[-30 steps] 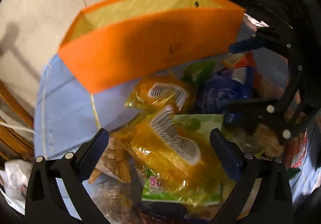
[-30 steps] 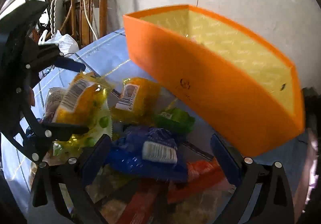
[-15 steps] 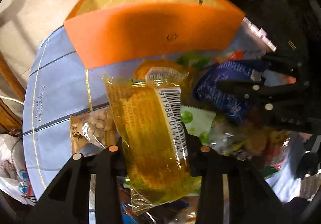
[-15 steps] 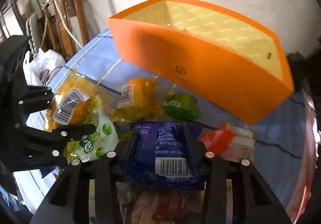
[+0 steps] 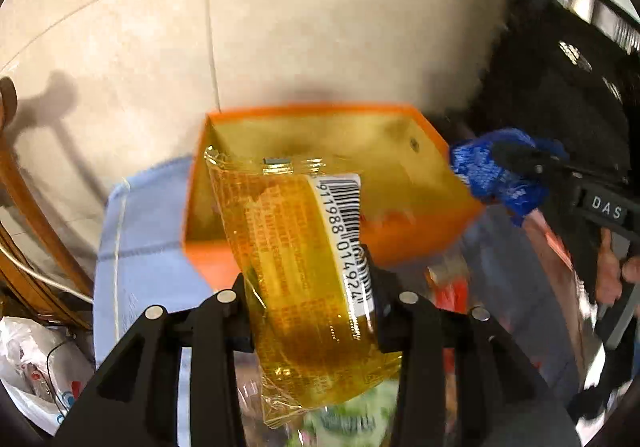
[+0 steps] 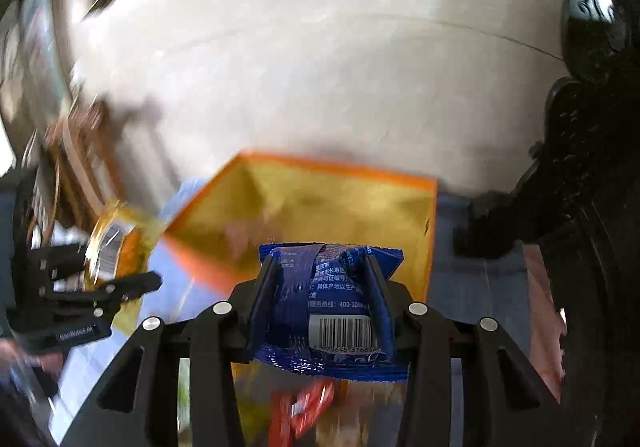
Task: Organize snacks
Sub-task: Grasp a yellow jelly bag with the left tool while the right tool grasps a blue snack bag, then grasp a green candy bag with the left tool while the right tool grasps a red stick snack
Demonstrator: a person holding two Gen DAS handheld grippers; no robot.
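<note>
- The left claw [image 5: 312, 311] was clenched on a yellow snack packet [image 5: 308, 267], whose white barcode strip read "911988 014924"; the orange small print beside it was too fine to read.
- That packet hung in front of the open orange box [image 5: 400, 175], covering part of the box's front wall.
- The right claw [image 6: 322, 311] gripped a blue snack packet [image 6: 328, 311] just before the same box [image 6: 320, 207]; its white label showed a barcode with digits near "970645 31685", the end cut off by a finger, and "400-106" after Chinese characters.
- In the left view the right claw [image 5: 520, 161] and blue packet [image 5: 496, 175] sat at 3 o'clock of the box, with "DAS" legible on the handle [image 5: 606, 203].
- In the right view the left claw [image 6: 108, 279] and yellow packet [image 6: 116, 243] lay at 9 o'clock, blurred.
- The box stood on a blue-clothed desk [image 5: 140, 247]; the snacks [image 6: 304, 411] under the claws were smeared beyond recognition.
</note>
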